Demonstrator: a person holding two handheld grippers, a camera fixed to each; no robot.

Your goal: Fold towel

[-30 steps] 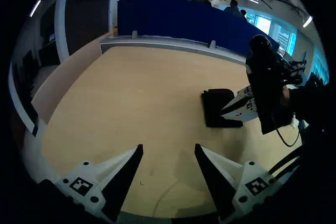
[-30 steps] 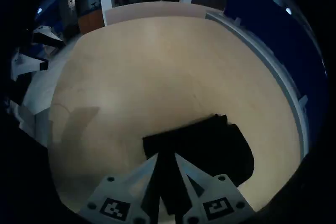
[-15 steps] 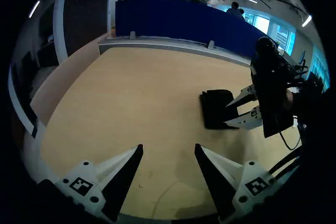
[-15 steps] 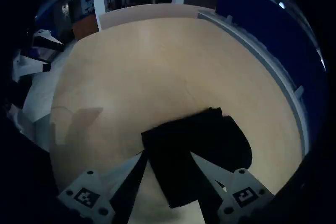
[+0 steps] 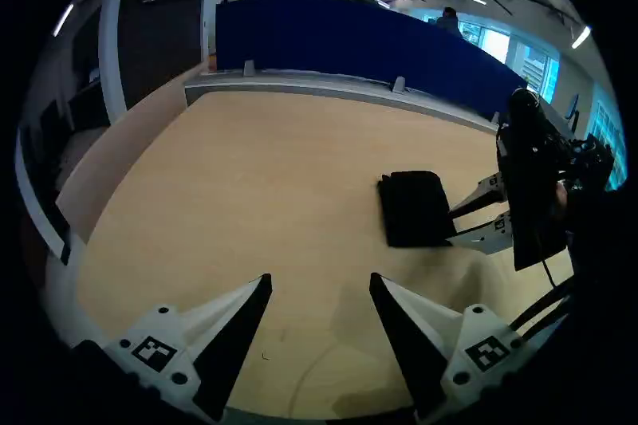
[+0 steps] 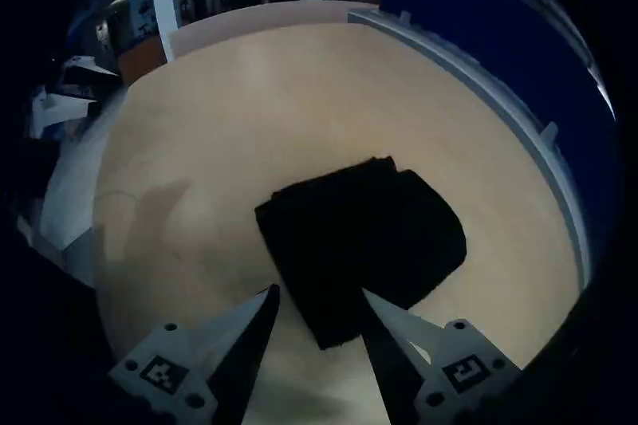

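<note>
2 sets of tongs are spread wide, and neither holds anything. In the left gripper view, the left gripper (image 5: 319, 305) hovers over bare wood near the front of the pale table (image 5: 239, 170), its fingers set well apart and well away from the cloth. The towel (image 5: 412, 208) is a dark, compact folded block lying flat on the table's right part, with its edges fairly square. Just beside its right edge is the right gripper (image 5: 449, 229), with both white fingers pointing at the cloth and a gap between them. Whether the tips touch the fabric cannot be told from here. A dark-sleeved hand (image 5: 558, 202) holds that tool. In the right gripper view, the towel's near corner lies in the gap between the 2 open fingers, which do not press on it. The rest of the block spreads away ahead of them. A blue partition (image 5: 359, 34) runs along the table's far side.
</note>
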